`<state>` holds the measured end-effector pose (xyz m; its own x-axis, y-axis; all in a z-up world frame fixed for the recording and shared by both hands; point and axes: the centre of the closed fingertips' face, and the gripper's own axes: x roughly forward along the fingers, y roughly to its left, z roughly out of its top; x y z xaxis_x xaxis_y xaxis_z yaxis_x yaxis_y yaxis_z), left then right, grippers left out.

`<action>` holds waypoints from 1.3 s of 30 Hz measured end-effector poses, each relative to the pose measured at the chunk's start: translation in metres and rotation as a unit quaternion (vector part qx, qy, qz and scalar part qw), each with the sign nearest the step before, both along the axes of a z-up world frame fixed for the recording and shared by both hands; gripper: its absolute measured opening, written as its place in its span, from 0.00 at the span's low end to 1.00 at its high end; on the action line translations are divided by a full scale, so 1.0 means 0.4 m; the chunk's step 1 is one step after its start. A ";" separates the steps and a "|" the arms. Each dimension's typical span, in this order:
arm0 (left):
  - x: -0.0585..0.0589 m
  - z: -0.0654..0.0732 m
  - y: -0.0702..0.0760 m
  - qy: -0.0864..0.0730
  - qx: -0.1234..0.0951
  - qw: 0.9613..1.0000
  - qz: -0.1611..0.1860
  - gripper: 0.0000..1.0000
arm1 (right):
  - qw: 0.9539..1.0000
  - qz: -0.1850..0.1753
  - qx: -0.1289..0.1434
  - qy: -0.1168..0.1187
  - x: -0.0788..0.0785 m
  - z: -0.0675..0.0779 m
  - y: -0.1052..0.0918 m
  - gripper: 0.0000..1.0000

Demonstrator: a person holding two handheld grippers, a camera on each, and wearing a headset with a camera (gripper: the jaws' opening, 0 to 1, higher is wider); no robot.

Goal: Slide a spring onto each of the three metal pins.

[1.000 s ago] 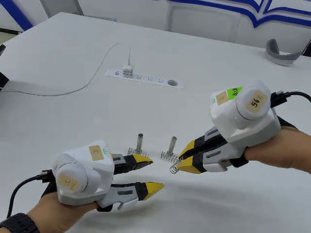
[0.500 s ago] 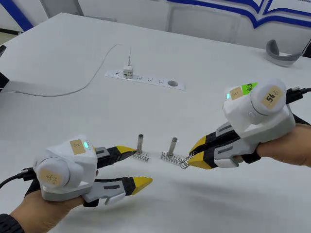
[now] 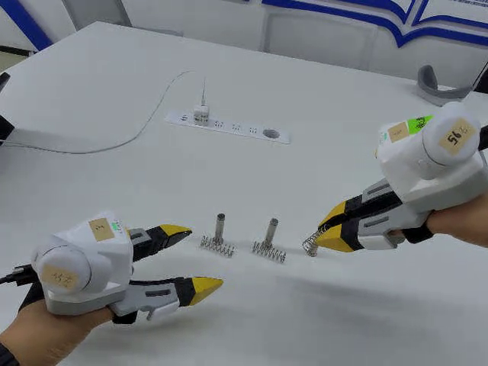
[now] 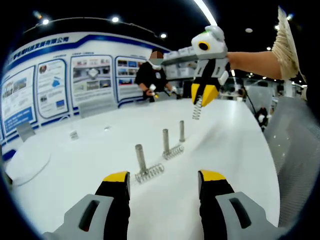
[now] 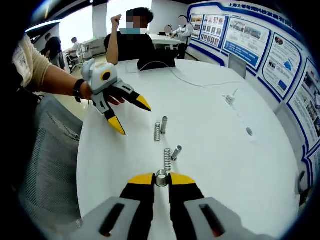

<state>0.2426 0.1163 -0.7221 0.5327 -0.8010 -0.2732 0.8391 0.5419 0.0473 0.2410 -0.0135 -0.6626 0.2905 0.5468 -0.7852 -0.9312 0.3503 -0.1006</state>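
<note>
My right tongs (image 3: pixel 317 236) are clamped on one spring (image 3: pixel 310 245), holding it up off the bench (image 3: pixel 114 114) just right of the two pins (image 3: pixel 270 230). My left tongs (image 3: pixel 200 257) are gaping wide with nothing in them, near the left pin. Two more springs (image 3: pixel 216 245) lie flat on the bench, one at each pin's foot.

The left gripper (image 4: pixel 165 176) was seen at the bottom, its yellow-tipped jaws held wide apart over the white table (image 4: pixel 85 150). Three pins were stood upright in a row ahead: near pin (image 4: pixel 140 159), middle pin (image 4: pixel 165 141), far pin (image 4: pixel 181 131). A near spring (image 4: pixel 151 172) and a second spring (image 4: pixel 173 151) were laid at the feet of the first two. A hanging spring (image 4: pixel 197 110) was pinched by its top in the right gripper (image 4: pixel 204 95), clear of the table.
</note>
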 end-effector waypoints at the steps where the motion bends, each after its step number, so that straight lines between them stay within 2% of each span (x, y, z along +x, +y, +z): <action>1: 0.000 -0.003 0.002 0.002 0.001 1.000 0.001 0.55 | 1.000 -0.002 -0.002 -0.002 0.004 0.004 -0.004 0.12; 8: 0.006 -0.014 0.016 0.002 0.006 1.000 0.008 0.57 | 1.000 -0.017 -0.008 -0.012 0.030 0.029 -0.034 0.12; 14: 0.012 -0.024 0.025 0.005 0.009 1.000 0.012 0.58 | 0.999 -0.029 -0.018 -0.018 0.052 0.034 -0.057 0.12; 18: 0.011 -0.026 0.026 0.003 0.013 1.000 0.010 0.59 | 0.999 -0.033 -0.026 -0.014 0.066 0.025 -0.064 0.12; 27: 0.007 -0.042 0.026 0.011 0.020 1.000 0.007 0.57 | 0.998 -0.028 -0.050 0.003 0.090 -0.012 -0.060 0.12; 32: 0.006 -0.043 0.022 0.009 0.022 1.000 0.002 0.56 | 0.998 -0.023 -0.064 0.010 0.104 -0.021 -0.056 0.12; 39: 0.003 -0.047 0.022 0.010 0.025 1.000 0.000 0.56 | 0.996 -0.020 -0.081 0.028 0.103 -0.036 -0.062 0.12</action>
<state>0.2437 0.1253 -0.7409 0.5266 -0.7861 -0.3238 0.8401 0.5394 0.0570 0.2822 -0.0384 -0.6770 0.2632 0.4005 -0.8777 -0.9225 0.3707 -0.1075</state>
